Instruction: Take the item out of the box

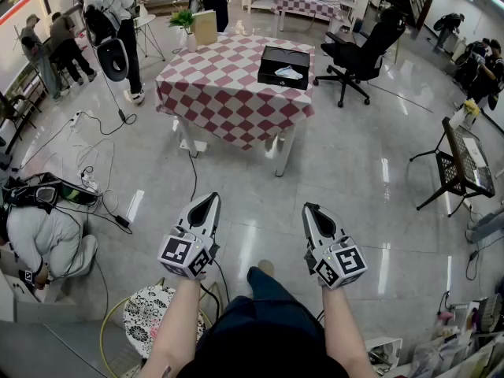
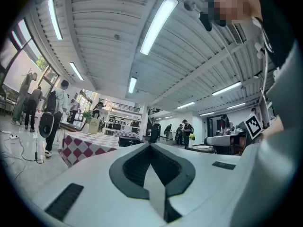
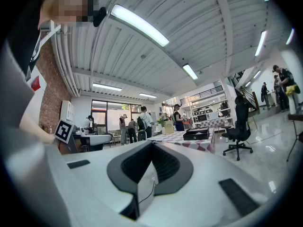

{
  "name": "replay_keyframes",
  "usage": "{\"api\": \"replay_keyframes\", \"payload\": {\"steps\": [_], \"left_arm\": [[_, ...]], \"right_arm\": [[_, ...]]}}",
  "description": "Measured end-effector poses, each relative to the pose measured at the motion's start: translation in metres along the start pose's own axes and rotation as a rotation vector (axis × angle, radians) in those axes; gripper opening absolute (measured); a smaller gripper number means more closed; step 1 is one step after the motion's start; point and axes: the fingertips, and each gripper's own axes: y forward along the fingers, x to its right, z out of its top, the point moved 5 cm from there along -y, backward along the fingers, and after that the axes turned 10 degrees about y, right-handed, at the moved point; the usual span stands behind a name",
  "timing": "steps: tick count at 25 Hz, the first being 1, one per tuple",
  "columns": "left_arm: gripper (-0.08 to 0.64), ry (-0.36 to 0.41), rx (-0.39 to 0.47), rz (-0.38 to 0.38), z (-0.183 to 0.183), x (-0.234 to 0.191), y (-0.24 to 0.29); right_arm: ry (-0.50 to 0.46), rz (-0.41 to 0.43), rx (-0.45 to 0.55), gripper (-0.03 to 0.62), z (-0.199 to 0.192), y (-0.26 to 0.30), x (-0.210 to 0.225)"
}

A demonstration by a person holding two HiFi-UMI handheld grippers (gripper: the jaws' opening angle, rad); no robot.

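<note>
A black open box (image 1: 284,66) sits on the far right part of a table with a red-and-white checked cloth (image 1: 224,93). A pale item (image 1: 288,73) lies inside it. My left gripper (image 1: 210,200) and right gripper (image 1: 312,209) hang side by side over the shiny floor, well short of the table, both shut and holding nothing. In the left gripper view the left gripper (image 2: 150,145) points toward the table (image 2: 80,145) and the box (image 2: 127,139). In the right gripper view the right gripper (image 3: 152,144) faces the distant box (image 3: 196,135).
A black office chair (image 1: 362,50) stands right of the table. A person crouches at the left (image 1: 39,239) beside cables on the floor. A patterned stool (image 1: 153,309) is near my feet. A black folding side table (image 1: 465,160) stands at the right. People stand at the back left.
</note>
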Motion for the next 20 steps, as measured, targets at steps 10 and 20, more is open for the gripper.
{"api": "replay_keyframes", "payload": {"steps": [10,20], "left_arm": [[0.0,0.027,-0.005,0.01,-0.01,-0.026,0.043],[0.0,0.008,-0.025,0.023,-0.022,-0.056,0.103]], "right_arm": [[0.002,-0.025,0.041,0.003,0.004,0.045,0.031],[0.007,-0.029,0.009,0.003,0.011,0.104,0.078]]}}
